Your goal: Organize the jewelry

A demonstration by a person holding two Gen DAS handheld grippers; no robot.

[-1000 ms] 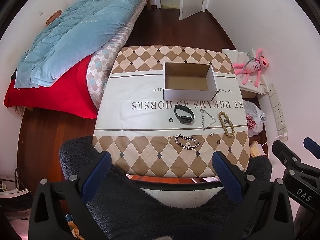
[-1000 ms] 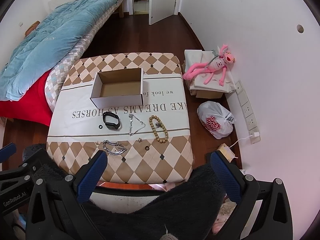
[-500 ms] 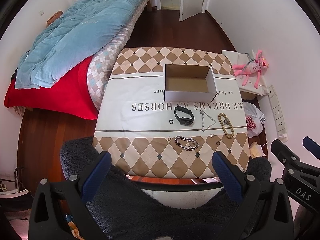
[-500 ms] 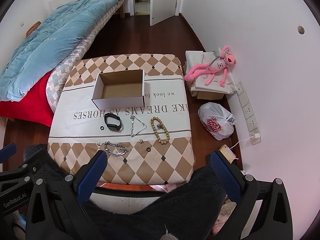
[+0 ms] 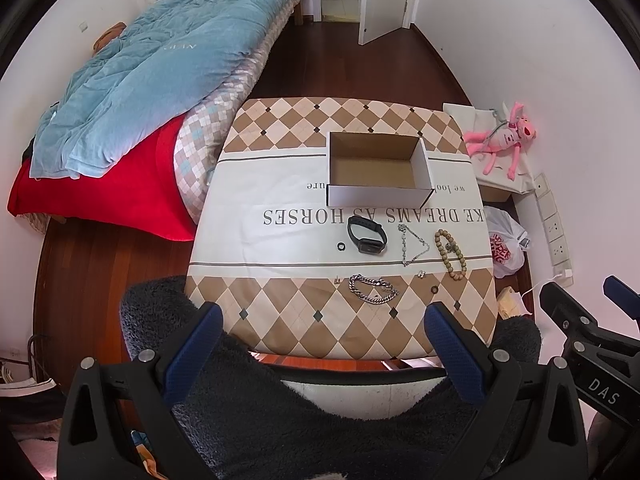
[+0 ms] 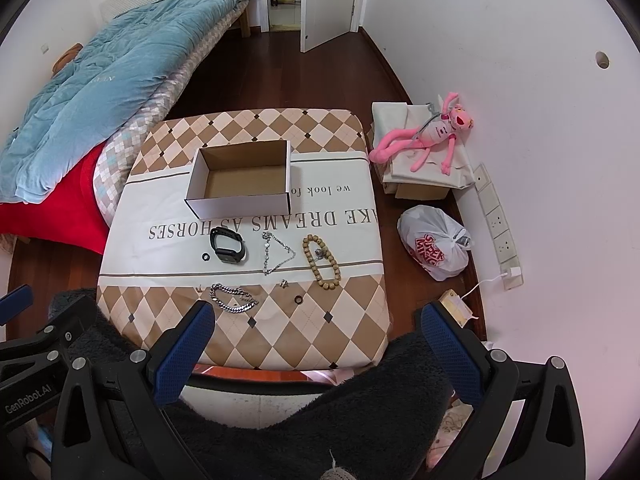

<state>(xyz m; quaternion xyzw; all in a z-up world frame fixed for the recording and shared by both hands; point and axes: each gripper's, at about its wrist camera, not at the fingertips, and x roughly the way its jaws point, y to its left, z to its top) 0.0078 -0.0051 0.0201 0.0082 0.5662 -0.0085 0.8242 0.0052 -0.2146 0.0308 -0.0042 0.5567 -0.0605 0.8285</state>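
Note:
An open white cardboard box (image 5: 378,168) (image 6: 240,180) stands on the table (image 5: 280,320), with nothing in it. In front of it lie a black watch (image 5: 366,234) (image 6: 227,245), a thin silver necklace (image 5: 412,244) (image 6: 276,252), a wooden bead bracelet (image 5: 451,254) (image 6: 321,261), a silver chain bracelet (image 5: 372,289) (image 6: 234,298) and small rings (image 5: 341,246) (image 6: 297,300). My left gripper (image 5: 322,340) and right gripper (image 6: 318,338) are both open and empty, held above the table's near edge.
A bed with a blue duvet (image 5: 160,68) stands to the left. A pink plush toy (image 6: 432,132), a white plastic bag (image 6: 436,244) and wall sockets (image 6: 498,224) lie to the right of the table. A dark fluffy cushion (image 5: 300,420) is below the grippers.
Both views have drifted slightly back and up from the table. Nothing on the table has moved and both grippers stay open.

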